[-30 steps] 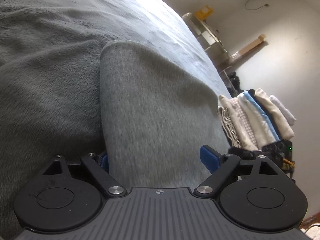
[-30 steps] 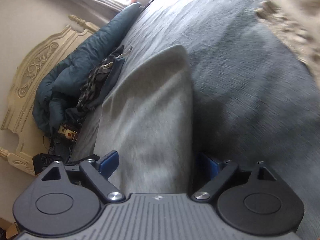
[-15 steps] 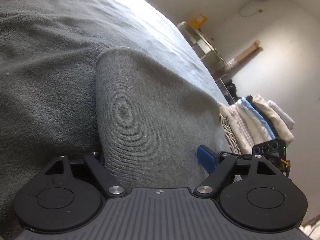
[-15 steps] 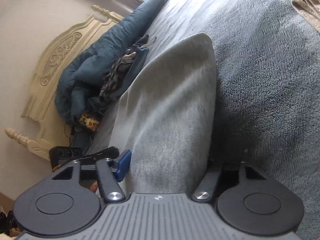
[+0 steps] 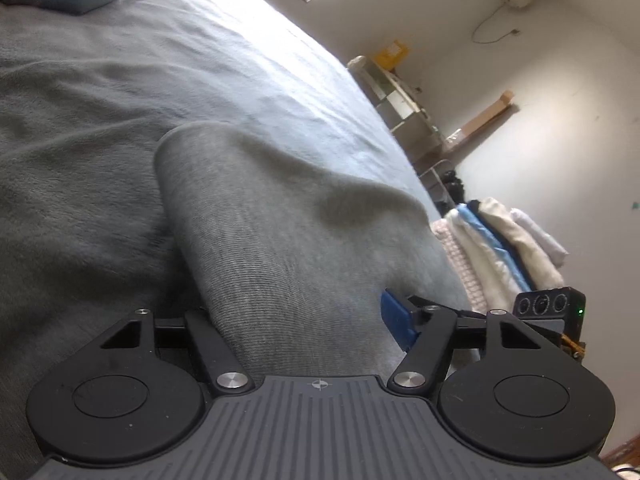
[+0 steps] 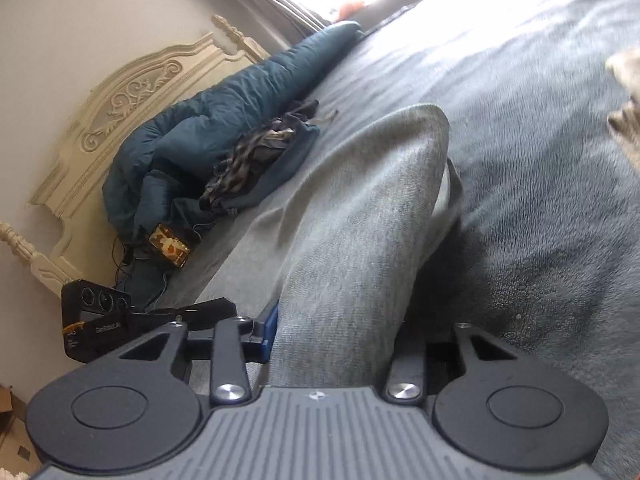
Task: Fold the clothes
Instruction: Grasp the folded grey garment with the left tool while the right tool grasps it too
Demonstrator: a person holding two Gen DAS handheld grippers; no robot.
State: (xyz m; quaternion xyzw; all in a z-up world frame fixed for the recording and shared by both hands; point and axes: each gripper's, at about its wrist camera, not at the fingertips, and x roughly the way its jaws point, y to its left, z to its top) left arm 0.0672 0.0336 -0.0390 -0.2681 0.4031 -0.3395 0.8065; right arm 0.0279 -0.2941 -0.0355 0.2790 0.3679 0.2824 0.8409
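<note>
Grippers first: both have the same grey garment (image 5: 280, 248) running between their fingers. On the left gripper (image 5: 296, 320) the jaws are closing, roughly half spread. The blue pad (image 5: 396, 320) on one side seems to stand a little clear of the cloth, and the other finger is buried under the fabric, so I can't tell if it's really pinching. The right gripper (image 6: 336, 332) is closing too and sits narrower; its blue pad (image 6: 272, 328) is right against the cloth edge and the fabric looks bunched between the fingers.

Garment lies on the grey bed (image 5: 100, 128), folded into a long band. Its long axis runs straight away from each gripper, ending in a rounded fold at the far end. Stacked folded laundry (image 5: 500, 248) sits just beyond it in the left view.
</note>
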